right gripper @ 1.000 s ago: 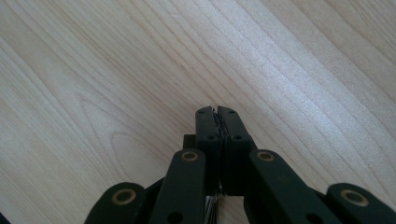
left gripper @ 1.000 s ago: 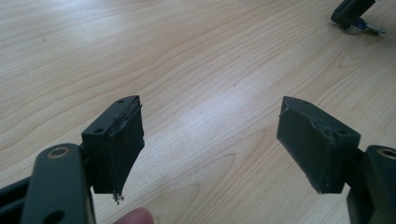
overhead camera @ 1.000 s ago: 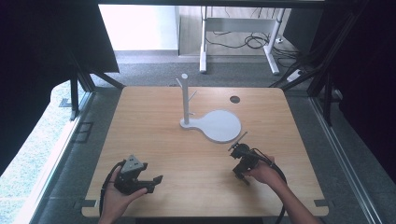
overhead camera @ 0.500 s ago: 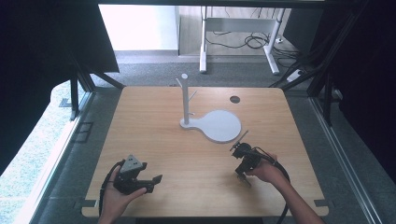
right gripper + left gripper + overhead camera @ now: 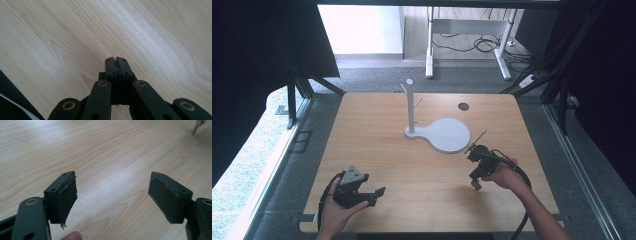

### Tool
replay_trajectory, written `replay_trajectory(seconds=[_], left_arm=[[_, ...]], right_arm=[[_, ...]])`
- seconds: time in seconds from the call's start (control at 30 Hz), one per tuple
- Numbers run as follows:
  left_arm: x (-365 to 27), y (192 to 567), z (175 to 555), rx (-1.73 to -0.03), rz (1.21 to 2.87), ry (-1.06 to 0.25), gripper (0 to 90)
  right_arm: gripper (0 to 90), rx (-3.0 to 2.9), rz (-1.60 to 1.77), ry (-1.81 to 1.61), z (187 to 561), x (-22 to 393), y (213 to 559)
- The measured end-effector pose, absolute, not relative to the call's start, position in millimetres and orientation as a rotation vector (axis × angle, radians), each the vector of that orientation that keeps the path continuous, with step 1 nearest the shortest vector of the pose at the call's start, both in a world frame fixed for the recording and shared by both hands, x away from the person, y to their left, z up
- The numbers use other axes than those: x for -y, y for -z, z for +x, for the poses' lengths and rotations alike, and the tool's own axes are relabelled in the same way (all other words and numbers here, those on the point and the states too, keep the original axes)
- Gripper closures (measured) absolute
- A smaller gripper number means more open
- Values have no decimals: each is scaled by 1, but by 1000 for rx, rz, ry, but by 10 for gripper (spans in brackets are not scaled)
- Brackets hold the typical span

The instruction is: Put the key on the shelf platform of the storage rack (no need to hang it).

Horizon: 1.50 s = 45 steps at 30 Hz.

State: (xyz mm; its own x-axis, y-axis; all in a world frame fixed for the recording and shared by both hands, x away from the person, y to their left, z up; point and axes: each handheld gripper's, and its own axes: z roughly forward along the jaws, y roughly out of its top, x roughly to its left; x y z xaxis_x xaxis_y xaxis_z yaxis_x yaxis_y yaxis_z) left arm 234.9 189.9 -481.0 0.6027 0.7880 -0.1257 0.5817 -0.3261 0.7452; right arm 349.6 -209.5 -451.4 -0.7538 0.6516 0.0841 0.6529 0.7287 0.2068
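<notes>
My left gripper (image 5: 379, 195) lies low over the table's near left part, held in a hand, its jaws open and pointing right. In the left gripper view the left gripper (image 5: 112, 185) has its two black pads wide apart with bare wood between them. My right gripper (image 5: 475, 185) hangs a little above the near right part of the table, tips pointing down. A thin rod sticks up from its far end. In the right gripper view the right gripper (image 5: 116, 60) has its pads pressed together with nothing between them.
A white peg stand (image 5: 411, 107) rises from a white round base plate (image 5: 447, 135) at the middle of the wooden table (image 5: 377, 125). A dark round hole (image 5: 463, 106) sits at the back right. A small metal piece (image 5: 197, 126) shows far off.
The right hand has lifted its shut gripper slightly off the table. The left hand and its gripper have stayed put.
</notes>
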Motion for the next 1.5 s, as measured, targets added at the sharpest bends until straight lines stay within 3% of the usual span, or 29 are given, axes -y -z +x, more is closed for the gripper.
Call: replay_trajectory(seconds=[1.5], left_arm=[[-191,479,234,-1082,2043,-353,232]], right_arm=[[896,3001,-1086,499,375,192,396]])
